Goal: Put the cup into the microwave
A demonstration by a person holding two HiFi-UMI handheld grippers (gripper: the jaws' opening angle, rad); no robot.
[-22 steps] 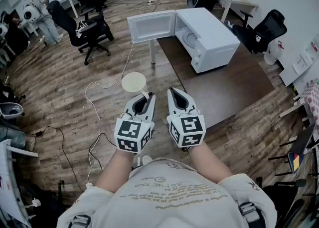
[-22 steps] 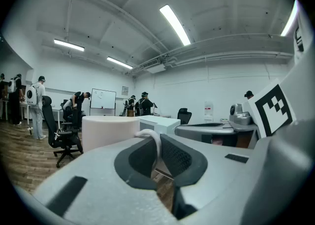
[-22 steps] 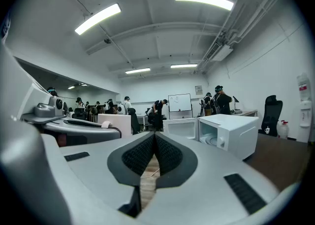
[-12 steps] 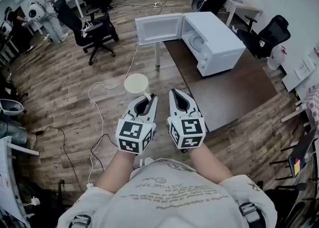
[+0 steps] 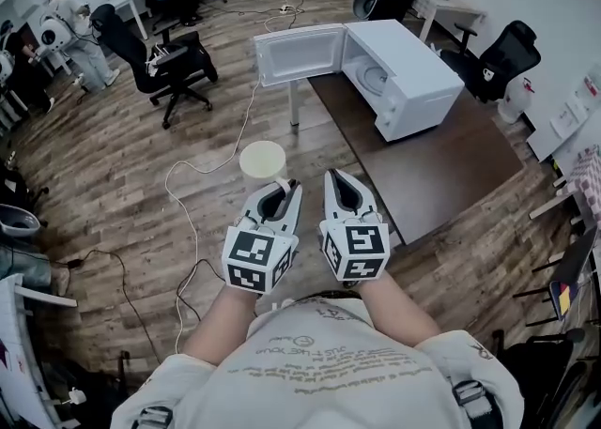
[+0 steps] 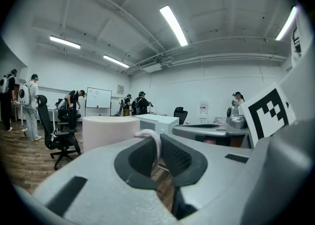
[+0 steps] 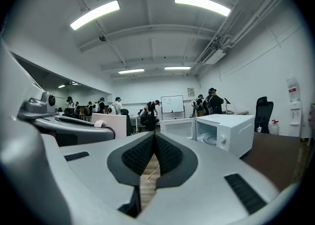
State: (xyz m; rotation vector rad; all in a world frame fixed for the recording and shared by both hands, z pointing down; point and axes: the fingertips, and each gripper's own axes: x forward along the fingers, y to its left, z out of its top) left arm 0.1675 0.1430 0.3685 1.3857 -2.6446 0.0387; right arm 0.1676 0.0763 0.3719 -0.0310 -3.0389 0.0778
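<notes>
A cream cup (image 5: 263, 160) hangs in front of my left gripper (image 5: 285, 186), which is shut on its thin handle (image 6: 154, 143). The cup's body (image 6: 106, 131) sits just left of the jaws in the left gripper view. My right gripper (image 5: 331, 176) is close beside it, shut with nothing in it; its pads meet (image 7: 154, 138). Both are held over the wooden floor, short of the table. The white microwave (image 5: 406, 75) stands ahead on the dark brown table (image 5: 441, 160), with its door (image 5: 293, 53) swung wide to the left. It also shows on the right in the right gripper view, microwave (image 7: 224, 133).
A black office chair (image 5: 164, 61) stands at the back left and another chair (image 5: 496, 59) right of the table. A white cable (image 5: 188, 221) snakes across the floor to my left. Several people stand at the far left and back.
The head view has drifted a little, so microwave and cup sit slightly further right. Both grippers keep their pose, the cup still hanging from the left one.
</notes>
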